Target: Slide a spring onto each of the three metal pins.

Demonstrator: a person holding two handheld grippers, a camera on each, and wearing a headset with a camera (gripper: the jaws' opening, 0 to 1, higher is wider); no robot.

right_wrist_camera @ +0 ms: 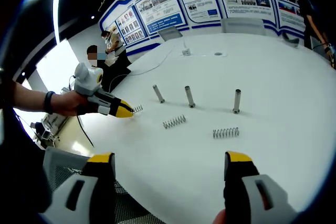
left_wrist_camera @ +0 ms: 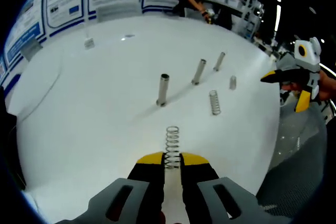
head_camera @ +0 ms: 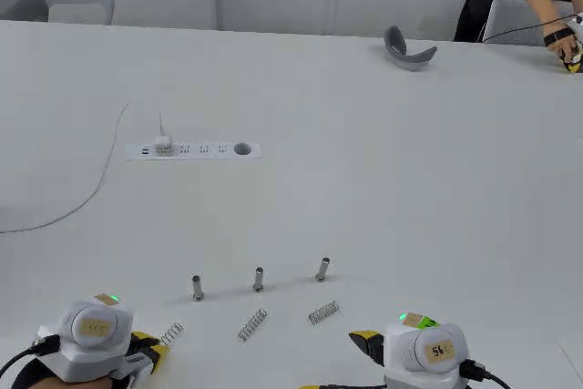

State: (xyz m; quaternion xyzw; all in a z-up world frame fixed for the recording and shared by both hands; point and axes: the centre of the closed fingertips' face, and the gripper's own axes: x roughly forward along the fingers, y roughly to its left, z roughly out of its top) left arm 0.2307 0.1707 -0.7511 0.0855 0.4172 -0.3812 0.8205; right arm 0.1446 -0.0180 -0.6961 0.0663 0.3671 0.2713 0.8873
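Left gripper view shows your left gripper (left_wrist_camera: pixel 172 157), fingers (left_wrist_camera: pixel 148 159) closed on the near end of a spring (left_wrist_camera: pixel 172 136). It lies on the tabletop (left_wrist_camera: pixel 94 119), long axis pointing far toward the left pin (left_wrist_camera: pixel 163 89). Your right gripper (right_wrist_camera: pixel 169 157) gapes open, holding nothing.

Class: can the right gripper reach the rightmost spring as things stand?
Probably yes: the right gripper is open, and only bare tabletop lies between it and the rightmost spring.

Three bare upright pins (head_camera: pixel 259 279), two springs (head_camera: pixel 252 323) lying flat, third spring (left_wrist_camera: pixel 172 141) in left tool (left_wrist_camera: pixel 167 157)
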